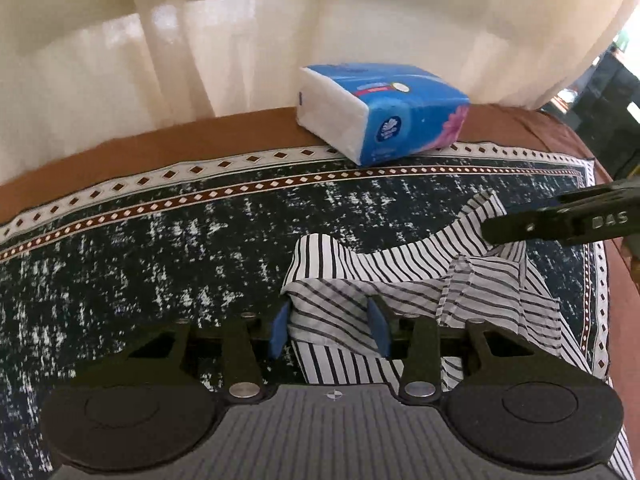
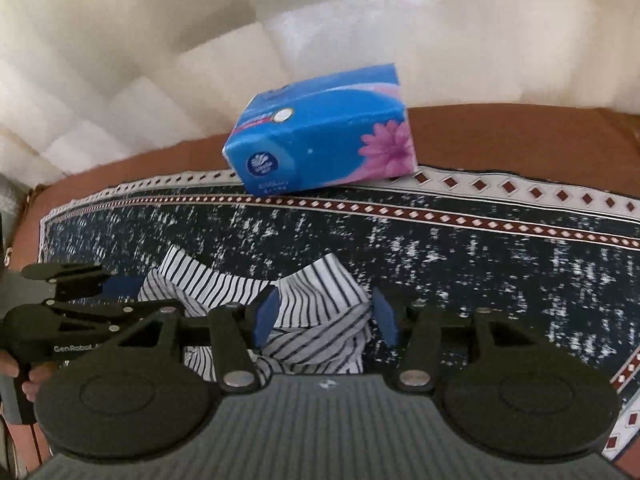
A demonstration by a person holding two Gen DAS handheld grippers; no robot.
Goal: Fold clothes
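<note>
A black-and-white striped garment (image 1: pixel 404 280) lies bunched on a dark speckled cloth (image 1: pixel 160 264). My left gripper (image 1: pixel 332 332) has its blue pads (image 1: pixel 280 330) apart, with a fold of the garment between them. My right gripper (image 2: pixel 326 320) also has its blue pads (image 2: pixel 265 316) apart around a bunched fold of the garment (image 2: pixel 316 312). The right gripper also shows in the left wrist view (image 1: pixel 560 224), above the garment's far corner. The left gripper also shows in the right wrist view (image 2: pixel 80 308), at the garment's left end.
A blue tissue pack (image 1: pixel 380 112) sits at the far edge of the cloth, also in the right wrist view (image 2: pixel 324 132). A cream curtain (image 1: pixel 200 60) hangs behind. The brown table edge (image 1: pixel 200 136) runs beyond the patterned border. Dark furniture (image 1: pixel 616 92) stands at the far right.
</note>
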